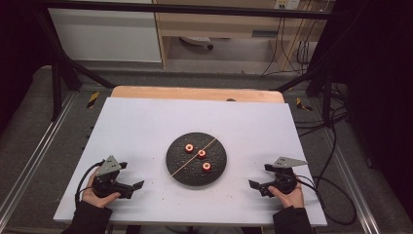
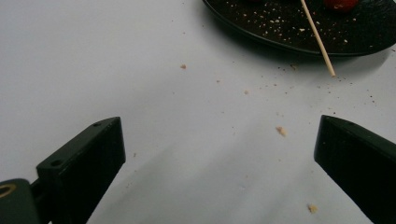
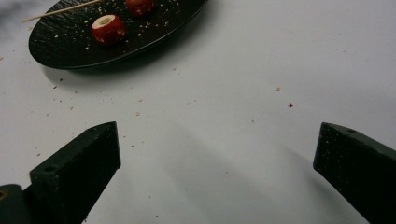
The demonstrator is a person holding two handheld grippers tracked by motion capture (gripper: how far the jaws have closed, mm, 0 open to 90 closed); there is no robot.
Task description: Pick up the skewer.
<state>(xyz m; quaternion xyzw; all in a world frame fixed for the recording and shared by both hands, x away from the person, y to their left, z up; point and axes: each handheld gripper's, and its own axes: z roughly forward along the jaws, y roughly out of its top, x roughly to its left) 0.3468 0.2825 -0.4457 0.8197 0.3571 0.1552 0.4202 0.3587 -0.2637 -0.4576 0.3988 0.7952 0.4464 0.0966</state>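
both pairs of fingers (image 2: pixel 84 163) gape wide, empty, over the bench (image 1: pixel 146 122); plate (image 1: pixel 175 168) with skewer (image 1: pixel 192 158) lies between, apart.

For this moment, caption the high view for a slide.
Both open grippers, left and right, rest beside a black plate holding three red pieces and a skewer.

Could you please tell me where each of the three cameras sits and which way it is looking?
High view: above the person's side, looking forward and down on the white table top; both hands, left gripper and right gripper show, open.
Left gripper view: rides the left gripper, facing across the table to the round black plate and thin wooden skewer; its two black jaws show.
Right gripper view: rides the right gripper, facing the plate and a red cored fruit piece; its jaws show.
Shared: plate, skewer, crumbs.
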